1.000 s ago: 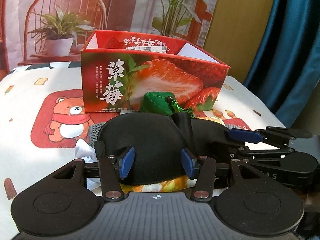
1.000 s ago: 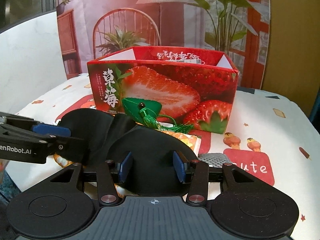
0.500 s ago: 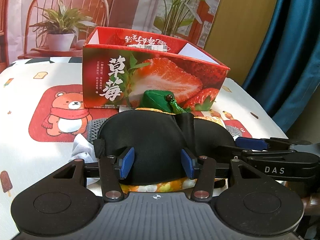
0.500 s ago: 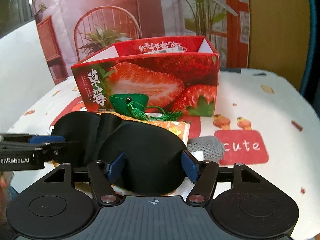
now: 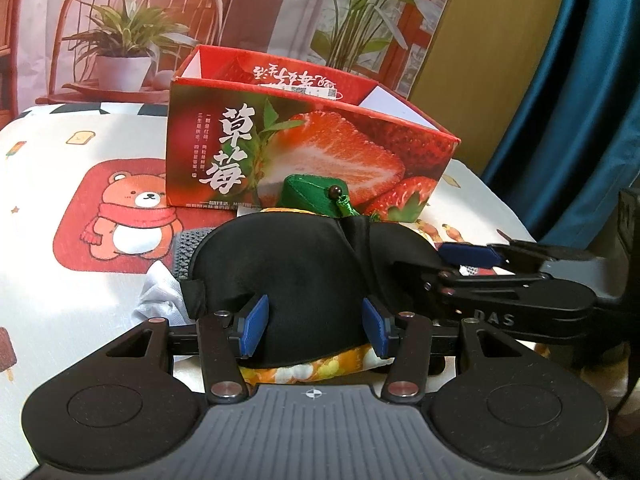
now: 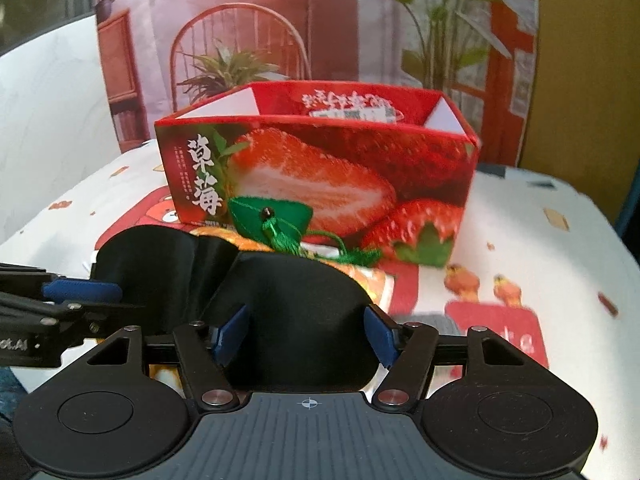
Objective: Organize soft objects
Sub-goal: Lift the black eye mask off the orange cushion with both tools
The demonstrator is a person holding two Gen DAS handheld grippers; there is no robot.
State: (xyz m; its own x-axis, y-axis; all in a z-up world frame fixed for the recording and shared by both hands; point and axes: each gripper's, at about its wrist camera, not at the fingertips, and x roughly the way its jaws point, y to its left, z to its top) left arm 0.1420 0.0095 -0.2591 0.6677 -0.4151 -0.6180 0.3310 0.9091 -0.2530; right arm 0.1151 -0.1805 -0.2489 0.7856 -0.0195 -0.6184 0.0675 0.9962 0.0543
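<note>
Both grippers sit low over the black sleep mask point(image 5: 304, 276), one on each cup. My left gripper point(image 5: 316, 330) has its blue pads set apart with the mask's left cup bulging between them; I cannot tell whether the pads press on the fabric or only stand beside it. My right gripper point(image 6: 306, 336) straddles the other cup, and its jaws have just been opening; they now stand wide, the pads at the cup's two edges, and again I cannot say whether they bite. From the left wrist I see the right gripper reaching in from the right side, one of its blue fingers point(image 5: 468, 255) at the mask's far end. Under the mask lies a yellow-orange flowered cloth point(image 5: 320, 370), peeking out just ahead of my left pads. Beyond the mask, a green pouch with a tassel point(image 6: 272, 220) leans against the front wall of the strawberry box point(image 6: 320, 172), which stands open-topped straight ahead. A grey knitted piece point(image 5: 188, 248) and something white and crumpled point(image 5: 160, 288) lie to the left of the left gripper, on the cartoon-printed tablecloth point(image 5: 80, 184).
</note>
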